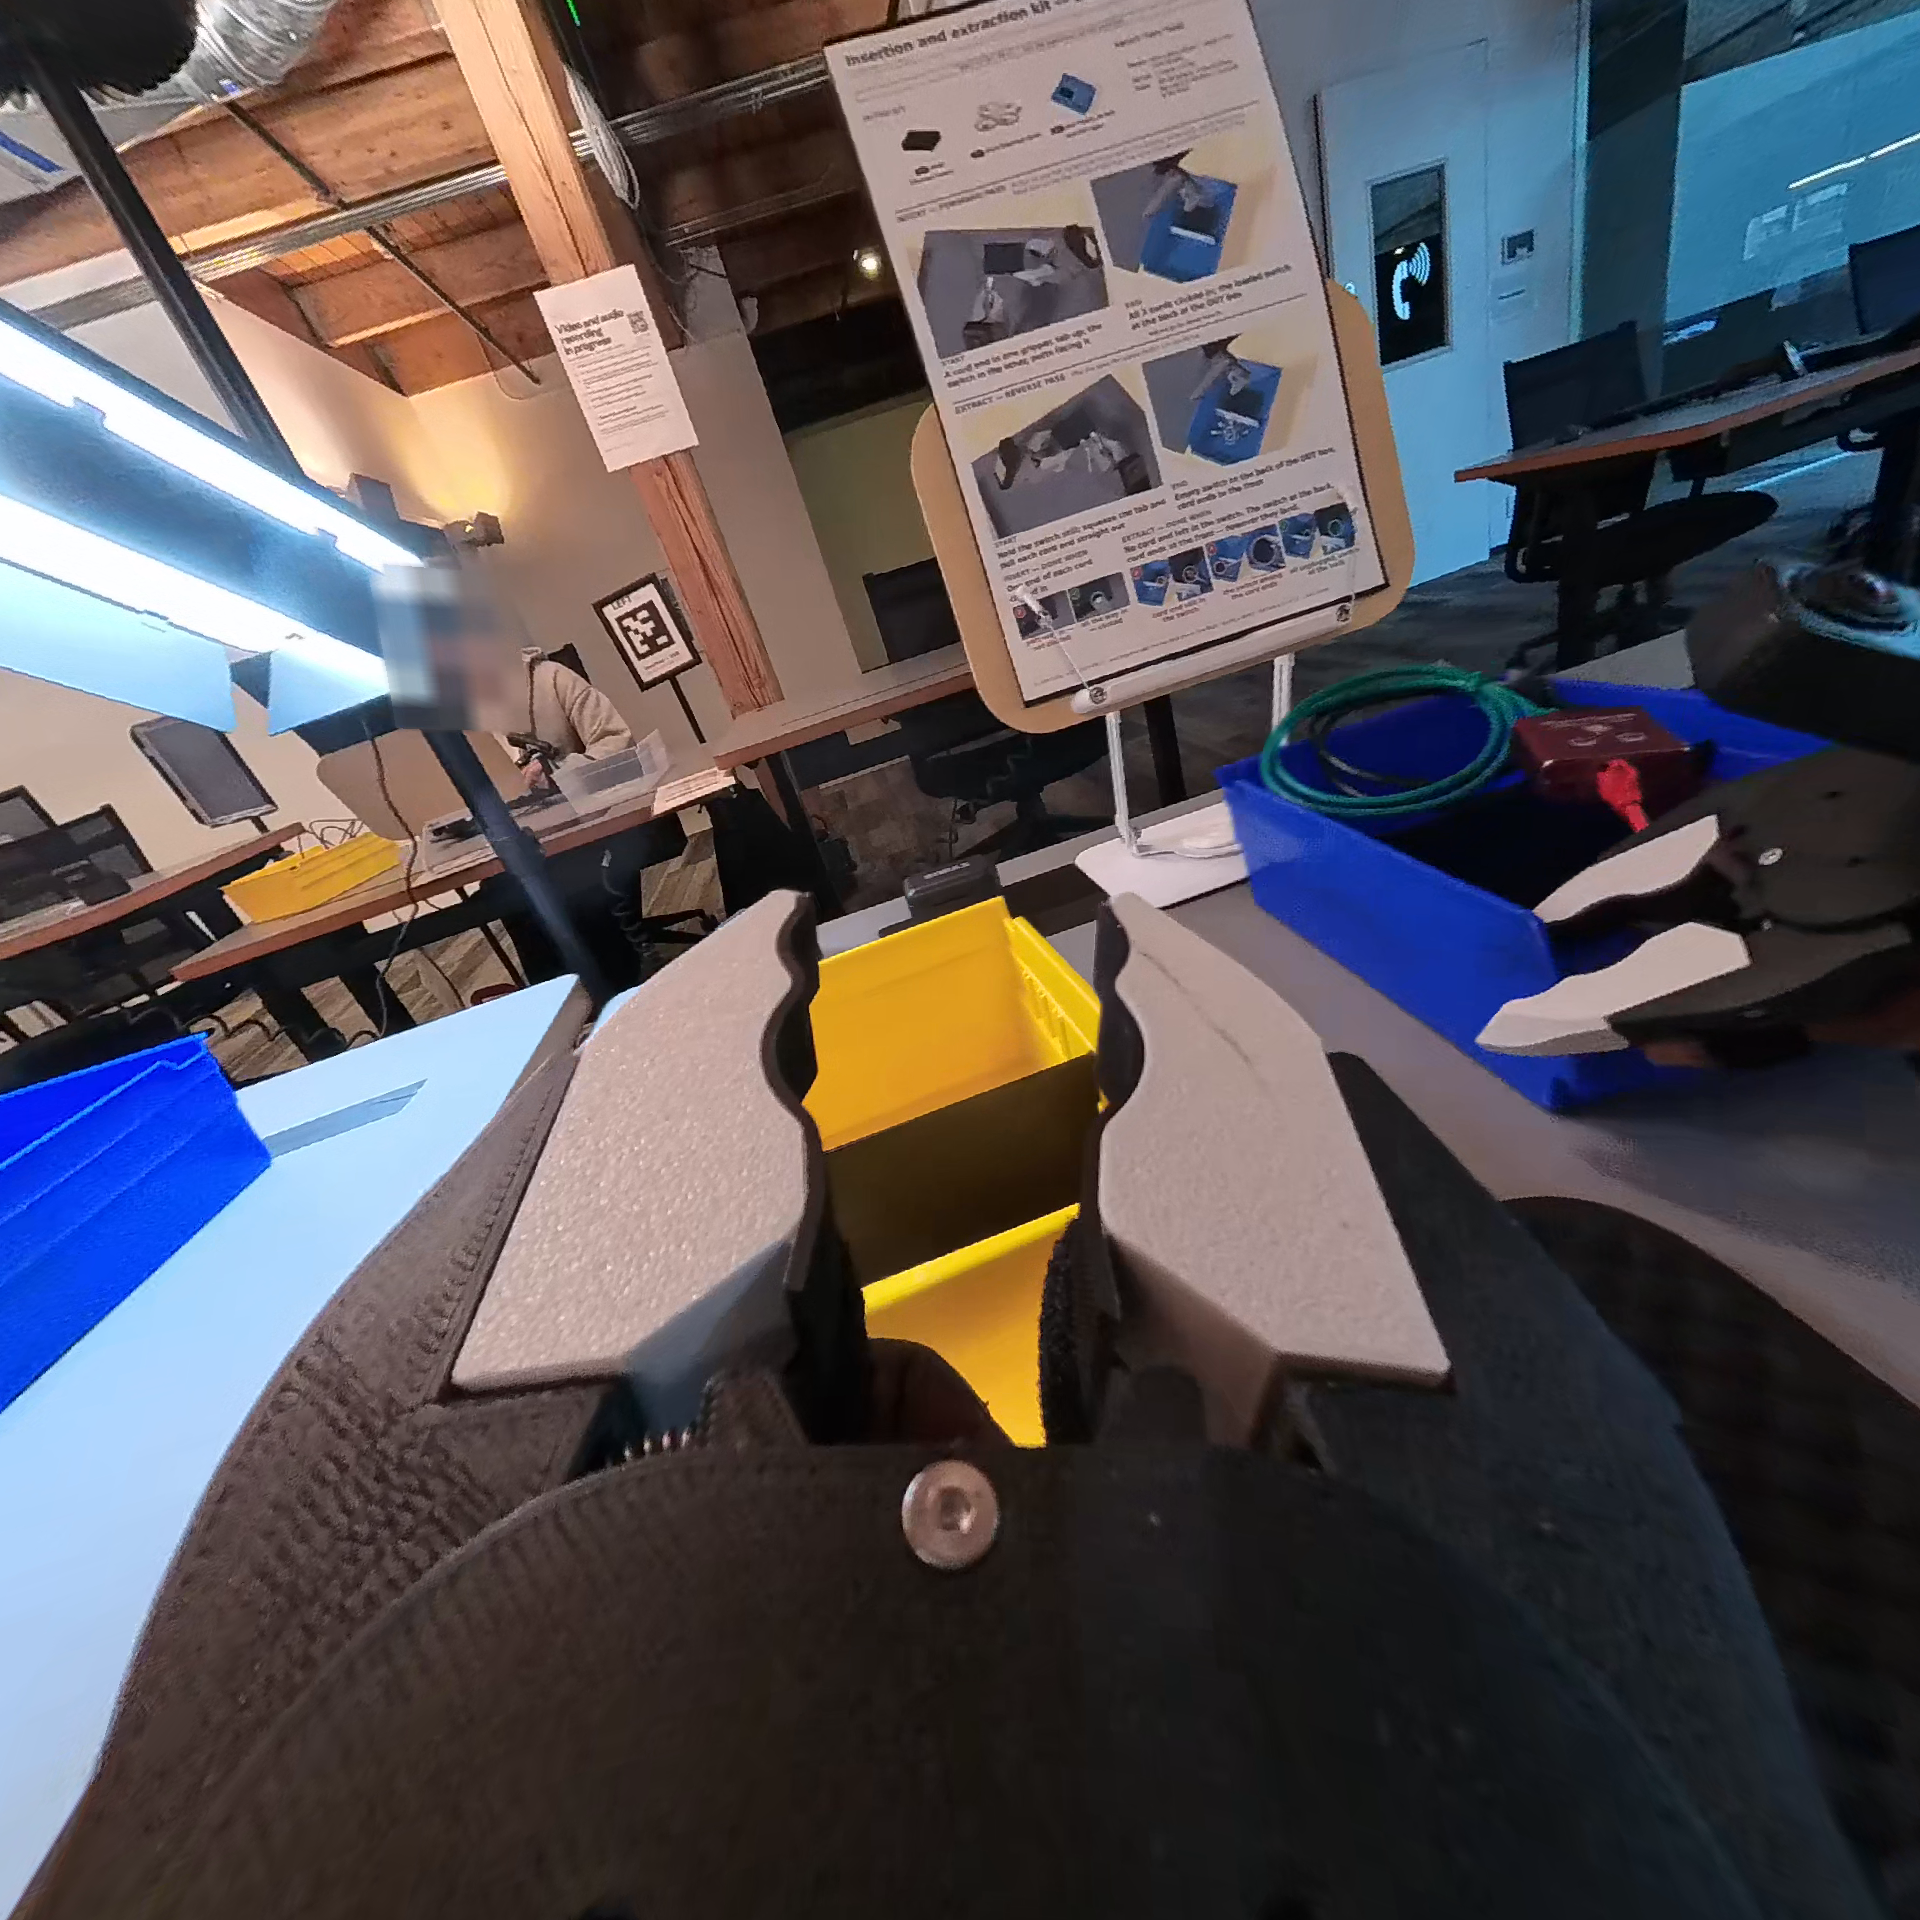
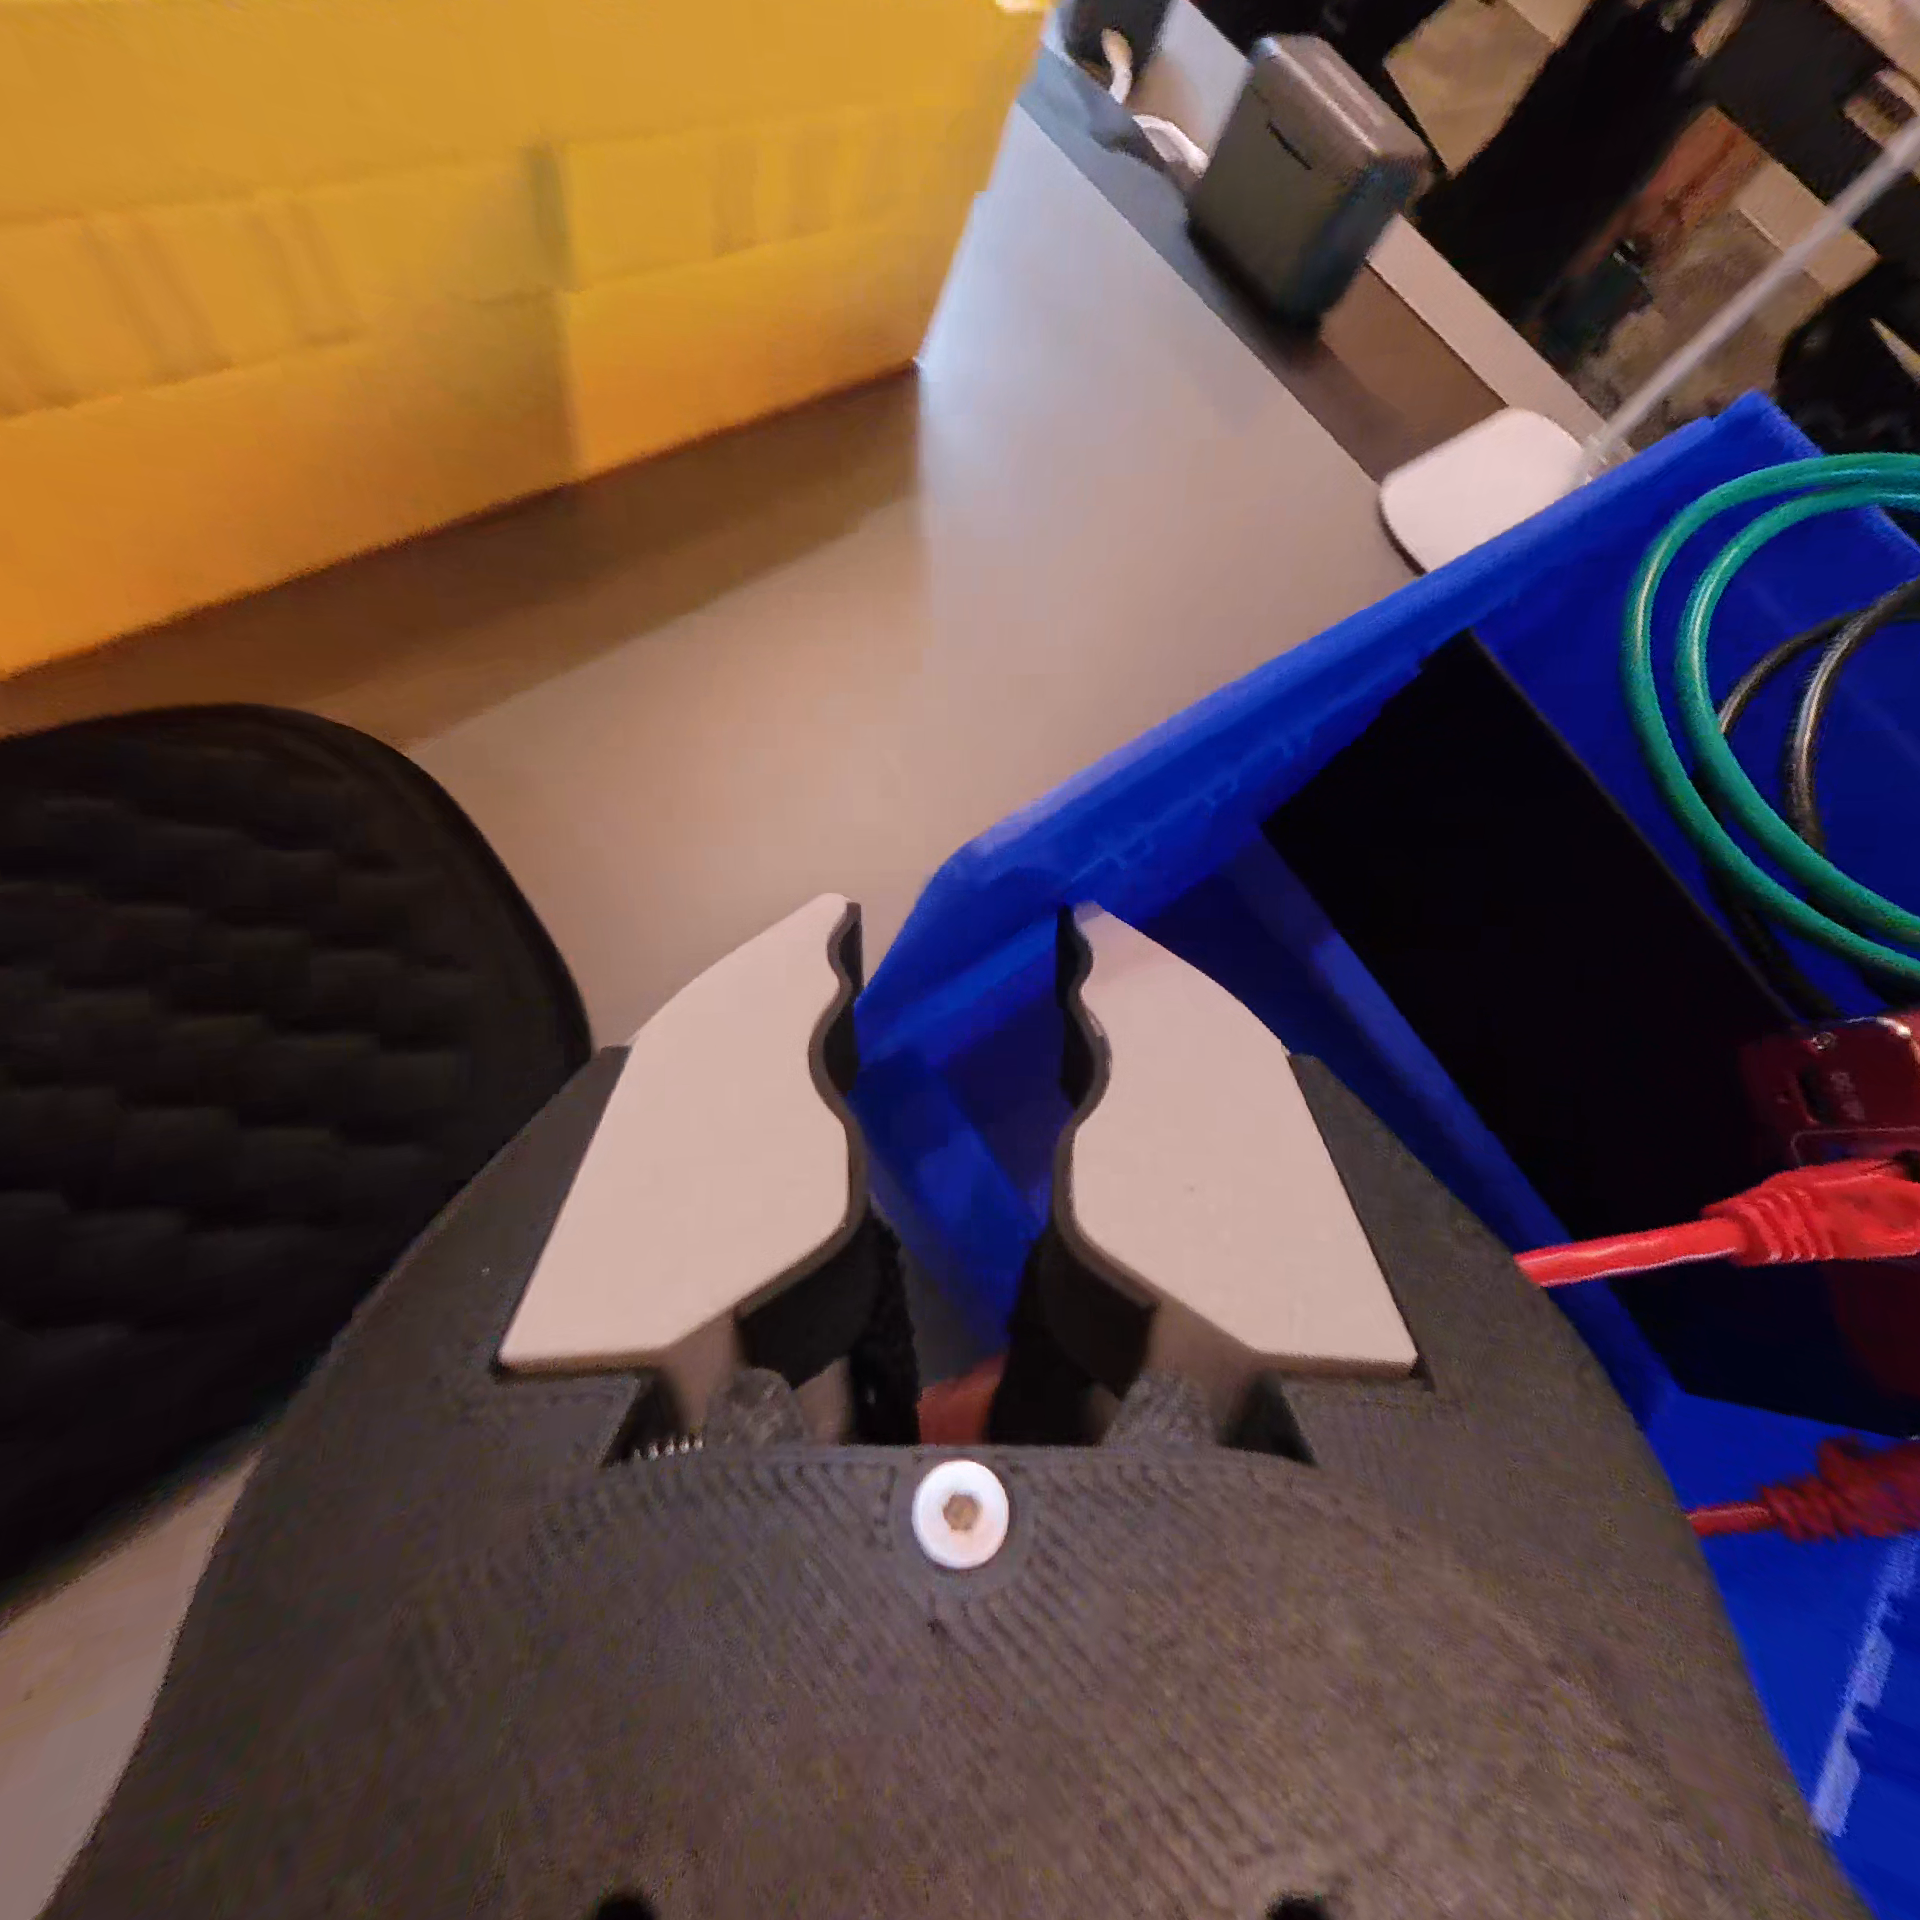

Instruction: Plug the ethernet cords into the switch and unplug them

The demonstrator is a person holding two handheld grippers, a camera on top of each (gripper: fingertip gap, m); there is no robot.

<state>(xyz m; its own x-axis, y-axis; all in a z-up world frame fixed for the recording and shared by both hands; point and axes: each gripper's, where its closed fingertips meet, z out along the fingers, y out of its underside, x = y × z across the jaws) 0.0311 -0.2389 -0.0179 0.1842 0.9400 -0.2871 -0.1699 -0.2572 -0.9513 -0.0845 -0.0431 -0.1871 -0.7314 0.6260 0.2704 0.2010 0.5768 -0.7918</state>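
Left gripper (image 1: pixel 951 997): I am holding my 2 grey fingers spread apart with nothing between them, pointing over the grey table (image 1: pixel 1662 1153) at the yellow bin.
Right gripper (image 2: pixel 958 966): I am keeping these 2 fingers parted as well, gripping nothing, hovering at the near corner of the blue bin; in the left wrist view this gripper (image 1: pixel 1621 971) is showing at the right, in front of that bin.
Yellow bin (image 1: pixel 956 1029): it is sitting just past my left fingertips, open at the top; in the right wrist view its side (image 2: pixel 312 364) is filling the upper left, blurred.
Blue bin (image 2: pixel 1122 831): it is standing on the table to the right of the yellow bin, a little apart from it, and holding the cords and the switch.
Red cord (image 2: pixel 1704 1242): it is running across the bin with its plug reaching the switch; I cannot tell whether it is seated.
Switch (image 1: pixel 1595 743): a dark red box, lying inside the blue bin toward the back.
Green cord (image 1: pixel 1392 743): it is lying coiled in the bin's far end beside the switch, together with a thin black cord (image 2: pixel 1813 727).
Instruction sheet (image 1: pixel 1112 343): it is standing on a white stand behind the bins.
Second blue bin (image 1: pixel 104 1184): it is sitting at far left on a pale surface.
Background: a person (image 1: pixel 577 707) is sitting at a far desk.
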